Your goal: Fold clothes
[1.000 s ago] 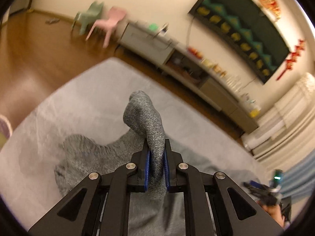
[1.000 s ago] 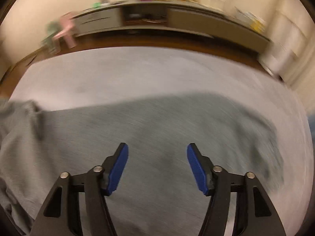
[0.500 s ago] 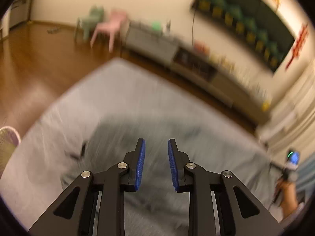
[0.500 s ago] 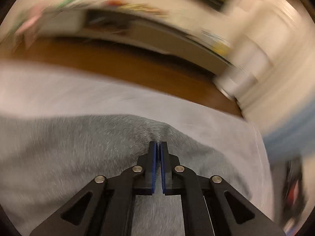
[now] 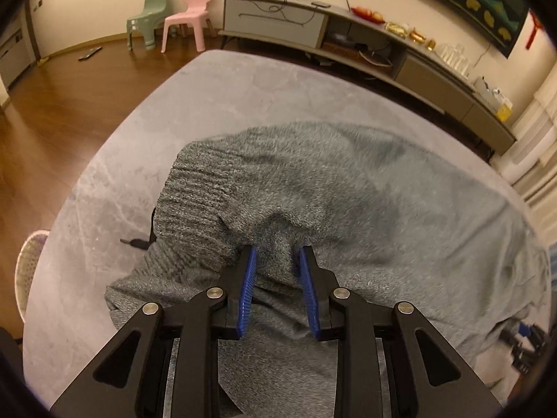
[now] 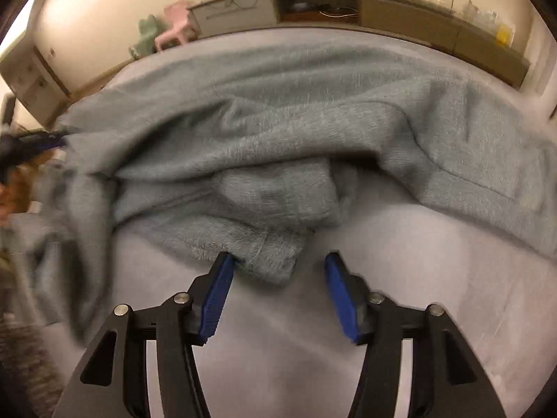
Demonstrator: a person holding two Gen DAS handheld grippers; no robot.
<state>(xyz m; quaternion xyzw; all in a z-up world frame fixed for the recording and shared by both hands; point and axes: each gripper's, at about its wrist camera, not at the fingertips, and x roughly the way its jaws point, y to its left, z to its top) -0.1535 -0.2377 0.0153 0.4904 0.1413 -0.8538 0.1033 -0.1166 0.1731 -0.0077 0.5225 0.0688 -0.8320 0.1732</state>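
On the grey carpet (image 5: 243, 104), the grey knit garment (image 5: 348, 181) lies spread and rumpled; the left claw (image 5: 276, 261) is opening with a ridge of the knit between its blue pads, no firm clamp evident, and the right claw (image 6: 276, 268) is opening, a cuff-like end (image 6: 275, 261) just touching one pad. The step in hand appears to be re-gripping for a fold; the next move calls for each claw to close on an edge. No legible writing or brand is visible.
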